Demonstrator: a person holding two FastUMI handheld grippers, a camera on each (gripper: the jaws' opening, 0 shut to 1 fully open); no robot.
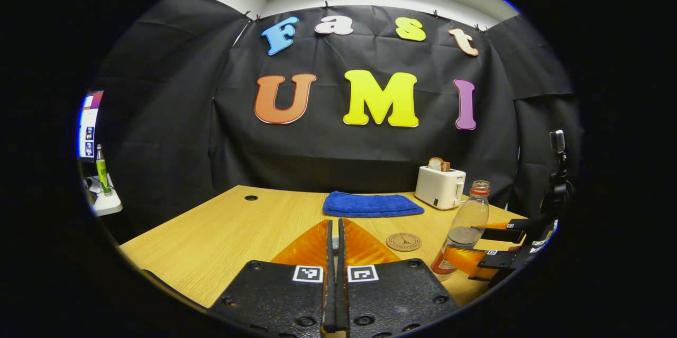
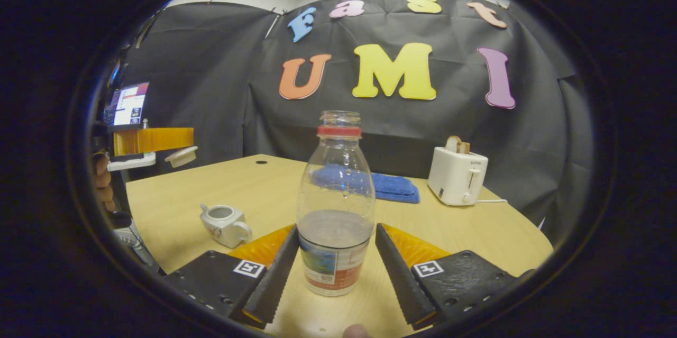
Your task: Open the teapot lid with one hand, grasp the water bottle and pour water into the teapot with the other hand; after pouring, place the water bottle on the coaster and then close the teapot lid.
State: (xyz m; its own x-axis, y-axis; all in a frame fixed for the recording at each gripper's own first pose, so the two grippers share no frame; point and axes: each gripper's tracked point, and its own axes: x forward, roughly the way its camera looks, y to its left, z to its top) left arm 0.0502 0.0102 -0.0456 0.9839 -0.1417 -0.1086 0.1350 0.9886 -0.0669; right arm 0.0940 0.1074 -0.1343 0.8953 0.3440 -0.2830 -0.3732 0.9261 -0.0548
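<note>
Left gripper view: left gripper fingers pressed nearly together, only a thin slit between them; something pale sits in the slit, too small to identify here. One wooden table. On it one round coaster, just right of the fingertips; one folded blue towel behind; one white toaster with bread in its slot, far right. One water bottle, uncapped, partly filled, stands upright right of the coaster, between the fingers of the right gripper.

Right gripper view: right gripper spread wide, a finger on each side of the water bottle; contact not certain. Bottle upright on the table. One white teapot, open-topped, sits left. The left gripper, raised at far left, clamps one teapot lid.
</note>
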